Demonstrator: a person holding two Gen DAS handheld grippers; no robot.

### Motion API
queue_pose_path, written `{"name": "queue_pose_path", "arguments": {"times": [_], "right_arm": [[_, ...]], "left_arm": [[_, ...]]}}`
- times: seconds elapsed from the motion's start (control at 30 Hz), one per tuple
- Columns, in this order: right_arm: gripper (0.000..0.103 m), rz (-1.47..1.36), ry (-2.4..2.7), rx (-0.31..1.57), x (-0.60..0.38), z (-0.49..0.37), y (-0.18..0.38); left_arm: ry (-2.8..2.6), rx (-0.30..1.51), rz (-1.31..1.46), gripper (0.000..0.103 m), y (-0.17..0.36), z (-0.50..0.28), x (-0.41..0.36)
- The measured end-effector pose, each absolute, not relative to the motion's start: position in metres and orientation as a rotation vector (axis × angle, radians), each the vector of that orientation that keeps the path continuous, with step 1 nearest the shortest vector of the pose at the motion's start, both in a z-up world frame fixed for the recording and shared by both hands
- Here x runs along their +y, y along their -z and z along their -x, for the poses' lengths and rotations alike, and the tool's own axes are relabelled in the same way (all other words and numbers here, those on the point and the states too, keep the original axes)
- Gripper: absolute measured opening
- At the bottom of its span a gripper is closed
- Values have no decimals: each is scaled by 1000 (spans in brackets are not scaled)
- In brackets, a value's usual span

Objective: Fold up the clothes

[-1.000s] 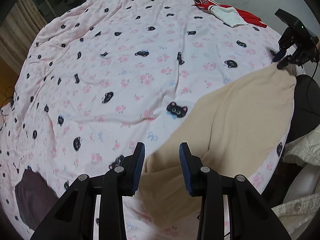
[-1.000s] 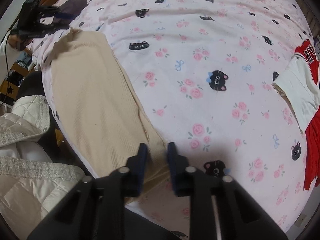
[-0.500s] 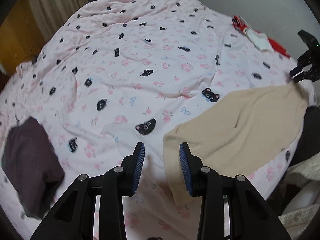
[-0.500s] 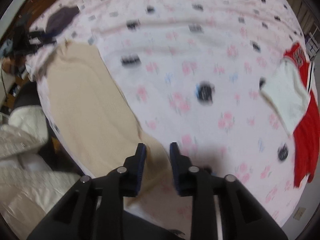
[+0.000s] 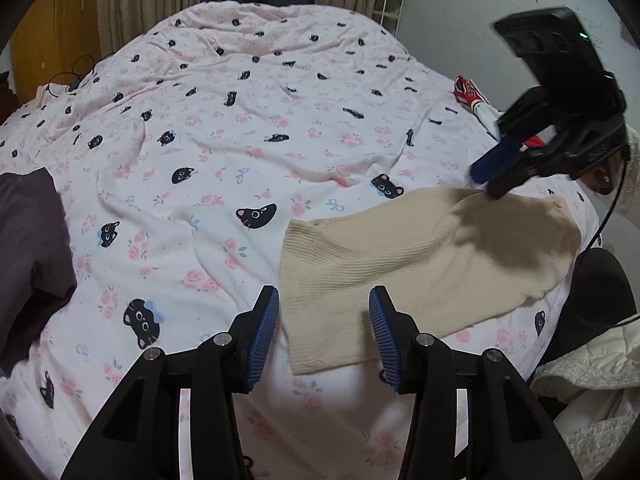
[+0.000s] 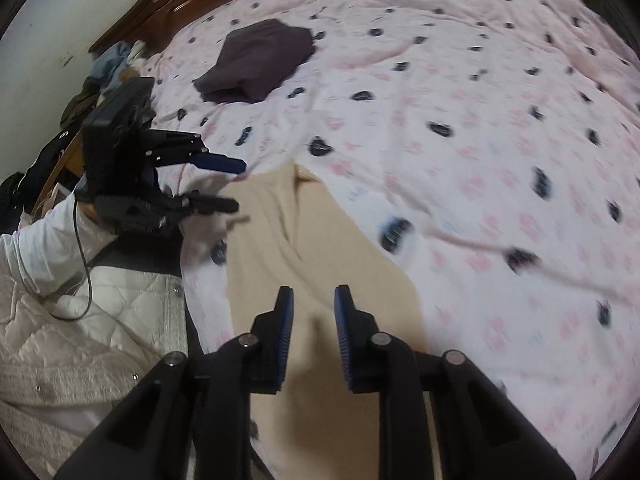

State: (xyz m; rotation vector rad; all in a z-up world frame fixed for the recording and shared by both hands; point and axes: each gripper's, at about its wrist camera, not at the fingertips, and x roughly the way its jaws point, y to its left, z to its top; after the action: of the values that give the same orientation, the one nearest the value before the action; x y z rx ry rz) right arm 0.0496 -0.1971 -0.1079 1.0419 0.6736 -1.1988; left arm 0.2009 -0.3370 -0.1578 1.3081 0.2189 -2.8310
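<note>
A beige ribbed garment [image 5: 400, 264] [image 6: 320, 248] lies flat on the pink cat-print bedspread [image 5: 240, 120] near the bed's edge. My left gripper [image 5: 324, 304] is open, hovering just short of the garment's near end with nothing between its fingers. In the right wrist view the left gripper [image 6: 236, 186] sits beside the garment's far end. My right gripper [image 6: 314, 300] hangs over the other end of the garment with a gap between its pads and no cloth pinched. In the left wrist view the right gripper [image 5: 482, 182] casts a shadow on the cloth.
A folded dark purple garment [image 5: 28, 240] [image 6: 256, 64] lies farther along the bed. A red and white garment [image 5: 472, 96] sits near the far edge. A person's cream quilted jacket [image 6: 80, 340] is close by the bedside. A wooden headboard [image 6: 180, 4] stands behind.
The right gripper has let go of the beige garment's corner and lifted off it. Both wrist views have swung and risen. The left gripper has drawn back off the cloth's edge.
</note>
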Motion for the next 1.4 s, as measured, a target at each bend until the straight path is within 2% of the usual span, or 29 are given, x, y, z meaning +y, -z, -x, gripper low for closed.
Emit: {"name": "queue_pose_path", "arguments": {"times": [0.1, 0.33, 0.57, 0.97, 1.07, 1.13, 1.2, 1.4], "right_arm": [[10, -1053, 1144, 683, -231, -64, 124], [10, -1109, 1078, 665, -274, -70, 149], [10, -1157, 1067, 705, -291, -68, 169], [11, -1177, 1063, 686, -293, -65, 171], [19, -1190, 1074, 663, -296, -60, 170], [35, -1192, 1078, 654, -299, -59, 168], [42, -1191, 1077, 650, -302, -60, 167], [40, -1179, 1043, 668, -308, -69, 166]], "left_arm": [[2856, 271, -1270, 49, 162, -209, -335], [2914, 354, -1209, 55, 170, -222, -334], [2929, 450, -1181, 55, 173, -224, -342], [2934, 584, -1125, 55, 174, -227, -355], [2935, 589, -1127, 55, 175, -227, -355], [2936, 592, -1132, 55, 175, -226, -355], [2937, 595, -1136, 55, 176, -226, -355], [2934, 612, -1137, 55, 177, -225, -356]]}}
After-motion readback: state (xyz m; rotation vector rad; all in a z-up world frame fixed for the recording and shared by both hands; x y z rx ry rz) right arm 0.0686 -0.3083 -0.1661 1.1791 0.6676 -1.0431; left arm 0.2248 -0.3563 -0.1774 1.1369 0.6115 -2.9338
